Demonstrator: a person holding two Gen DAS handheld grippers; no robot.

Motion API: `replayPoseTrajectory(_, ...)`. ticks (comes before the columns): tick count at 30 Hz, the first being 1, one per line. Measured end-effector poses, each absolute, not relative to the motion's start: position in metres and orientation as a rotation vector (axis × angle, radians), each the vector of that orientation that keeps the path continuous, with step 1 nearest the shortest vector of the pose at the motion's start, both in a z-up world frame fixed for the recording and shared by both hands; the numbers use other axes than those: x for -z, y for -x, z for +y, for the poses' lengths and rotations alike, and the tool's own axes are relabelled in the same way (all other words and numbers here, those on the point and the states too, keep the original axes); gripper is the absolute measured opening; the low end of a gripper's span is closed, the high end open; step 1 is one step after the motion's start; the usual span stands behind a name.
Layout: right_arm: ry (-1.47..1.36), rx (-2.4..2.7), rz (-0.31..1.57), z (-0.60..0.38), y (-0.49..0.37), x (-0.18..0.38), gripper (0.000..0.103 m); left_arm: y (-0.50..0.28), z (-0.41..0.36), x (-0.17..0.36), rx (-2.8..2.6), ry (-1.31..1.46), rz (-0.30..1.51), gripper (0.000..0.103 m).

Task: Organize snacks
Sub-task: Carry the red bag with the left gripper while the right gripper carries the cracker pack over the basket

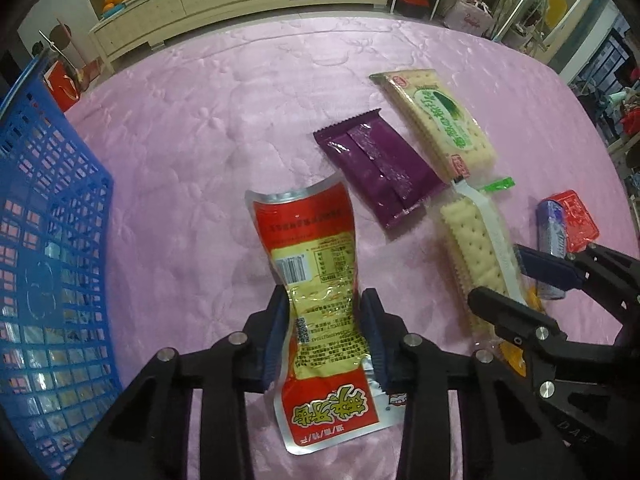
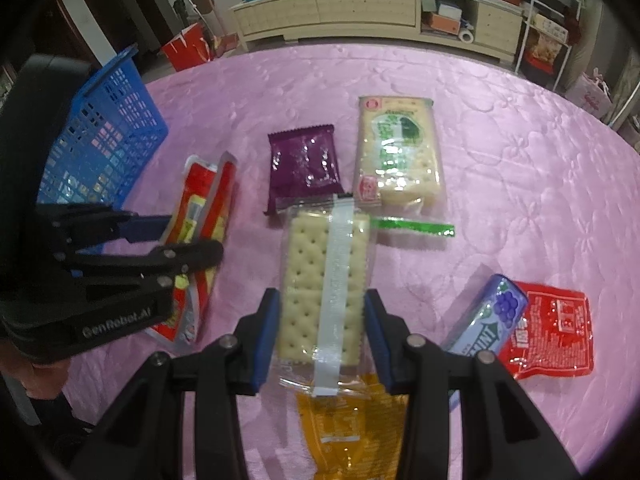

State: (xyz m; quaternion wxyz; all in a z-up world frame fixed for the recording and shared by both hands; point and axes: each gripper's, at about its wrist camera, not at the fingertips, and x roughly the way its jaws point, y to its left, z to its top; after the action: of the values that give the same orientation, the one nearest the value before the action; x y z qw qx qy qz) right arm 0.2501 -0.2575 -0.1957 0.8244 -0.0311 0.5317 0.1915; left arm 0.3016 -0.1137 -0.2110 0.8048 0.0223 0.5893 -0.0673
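Dim, pinkish indoor light from overhead. Glare on the purple wrapper (image 1: 380, 168) ahead of the left tongs (image 1: 325, 332) and the red sachet (image 2: 548, 332) beside the right tongs (image 2: 318, 332). Soft shadows. Heavy fisheye bending, dark vignette at corners.

Basket (image 1: 52, 240) left of pouch (image 1: 316, 264); wrapper (image 1: 380, 172) beyond, probably touching crackers (image 1: 476, 248).

- You see a pink cloth (image 1: 224, 128) with an embossed flower pattern.
- Your basket (image 1: 44, 216) is blue grid.
- One packet (image 1: 316, 280) is red and yellow, another (image 1: 380, 168) plain purple.
- The crackers (image 2: 320, 280) are pale cream, dotted.
- Your pads (image 2: 267, 336) are blue.
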Motion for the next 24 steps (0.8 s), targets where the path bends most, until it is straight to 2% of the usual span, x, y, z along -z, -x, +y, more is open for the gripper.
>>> replayPoseTrajectory(9,0.047,-0.401,1.085,-0.247,-0.225,0.163,0.046,-0.257,-0.096,0.154,0.189,-0.049,1.118,0.034)
replayPoseTrajectory(24,0.004,-0.424,0.928,-0.214,-0.187,0.078,0.046,-0.195,-0.031,0.058,0.165,0.028,0.945,0.034)
